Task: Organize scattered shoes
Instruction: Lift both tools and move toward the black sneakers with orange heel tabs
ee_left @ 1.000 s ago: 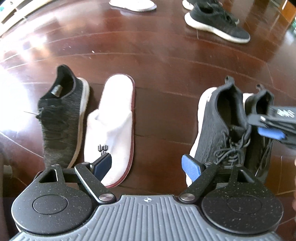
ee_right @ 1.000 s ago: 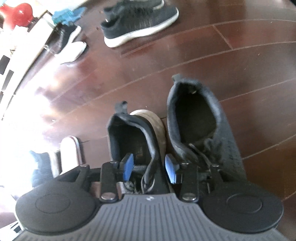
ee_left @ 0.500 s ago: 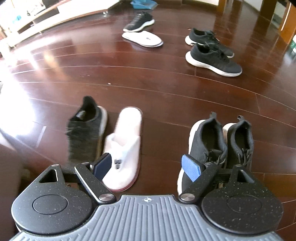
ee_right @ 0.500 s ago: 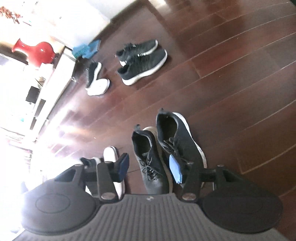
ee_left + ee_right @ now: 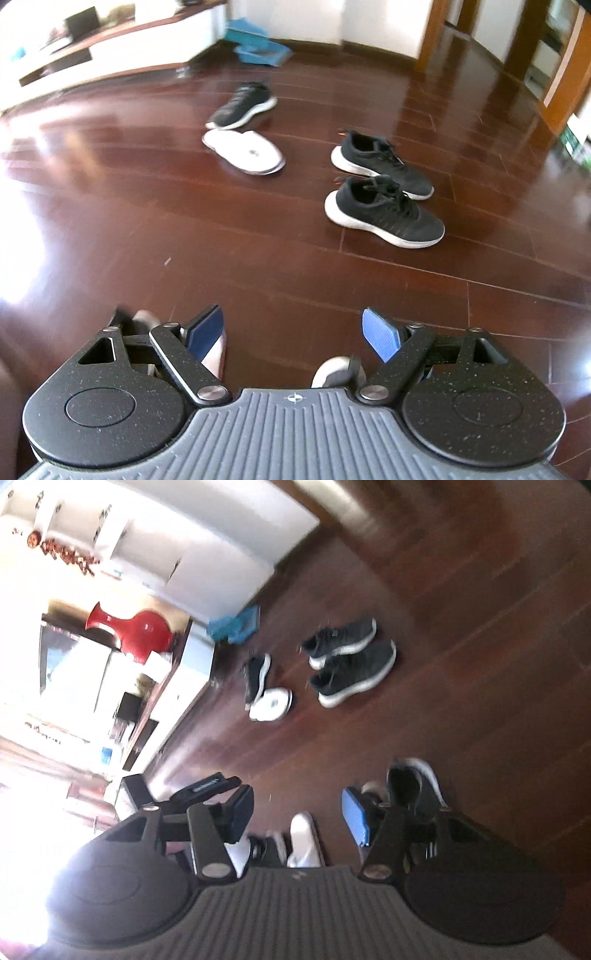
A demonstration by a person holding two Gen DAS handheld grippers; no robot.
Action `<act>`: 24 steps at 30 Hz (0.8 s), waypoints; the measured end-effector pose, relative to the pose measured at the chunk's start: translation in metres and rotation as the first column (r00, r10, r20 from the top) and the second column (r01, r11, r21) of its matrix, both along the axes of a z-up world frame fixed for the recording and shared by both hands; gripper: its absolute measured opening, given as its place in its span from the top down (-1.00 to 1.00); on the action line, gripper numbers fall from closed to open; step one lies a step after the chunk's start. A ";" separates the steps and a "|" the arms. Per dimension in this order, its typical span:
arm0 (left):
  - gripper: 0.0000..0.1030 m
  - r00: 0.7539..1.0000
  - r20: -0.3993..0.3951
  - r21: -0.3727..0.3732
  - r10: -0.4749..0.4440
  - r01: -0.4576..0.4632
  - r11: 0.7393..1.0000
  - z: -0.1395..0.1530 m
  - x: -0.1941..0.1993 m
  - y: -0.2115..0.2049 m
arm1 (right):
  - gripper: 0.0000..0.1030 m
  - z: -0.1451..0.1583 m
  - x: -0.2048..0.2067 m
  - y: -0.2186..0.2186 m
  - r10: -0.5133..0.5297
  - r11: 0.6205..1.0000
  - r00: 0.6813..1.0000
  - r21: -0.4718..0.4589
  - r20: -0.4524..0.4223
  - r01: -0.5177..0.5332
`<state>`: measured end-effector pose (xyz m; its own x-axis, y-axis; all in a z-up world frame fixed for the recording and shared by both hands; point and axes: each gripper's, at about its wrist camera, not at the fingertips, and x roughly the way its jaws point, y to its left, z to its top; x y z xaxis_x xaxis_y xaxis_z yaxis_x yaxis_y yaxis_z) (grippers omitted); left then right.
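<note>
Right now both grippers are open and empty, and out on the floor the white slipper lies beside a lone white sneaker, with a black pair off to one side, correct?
Nearly. The lone sneaker beside the white slipper is black with a white sole, not white; the left wrist view shows it. The left gripper and right gripper are open and empty, and the black pair sits apart.

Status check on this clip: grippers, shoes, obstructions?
Left hand-held gripper open, empty. Right hand-held gripper open, empty. Black pair side by side; lone sneaker and white slipper unmatched. Floor between unobstructed.
</note>
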<state>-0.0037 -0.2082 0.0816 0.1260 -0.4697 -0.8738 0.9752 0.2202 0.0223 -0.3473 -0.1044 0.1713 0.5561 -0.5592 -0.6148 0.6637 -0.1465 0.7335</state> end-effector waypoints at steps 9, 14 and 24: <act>-0.65 0.987 0.061 0.047 -0.152 0.149 0.988 -0.074 -0.006 -0.139 | -0.14 -0.068 0.051 -0.072 -0.106 0.983 0.984 0.137 -0.145 0.126; -0.64 0.984 0.043 0.076 -0.172 0.169 0.983 -0.112 -0.002 -0.197 | -0.21 -0.110 0.081 -0.130 -0.075 0.978 0.950 0.165 -0.304 0.131; -0.55 0.980 0.050 0.106 -0.191 0.185 0.977 -0.179 0.000 -0.284 | -0.30 -0.202 0.130 -0.221 0.038 0.953 0.810 0.265 -0.585 0.147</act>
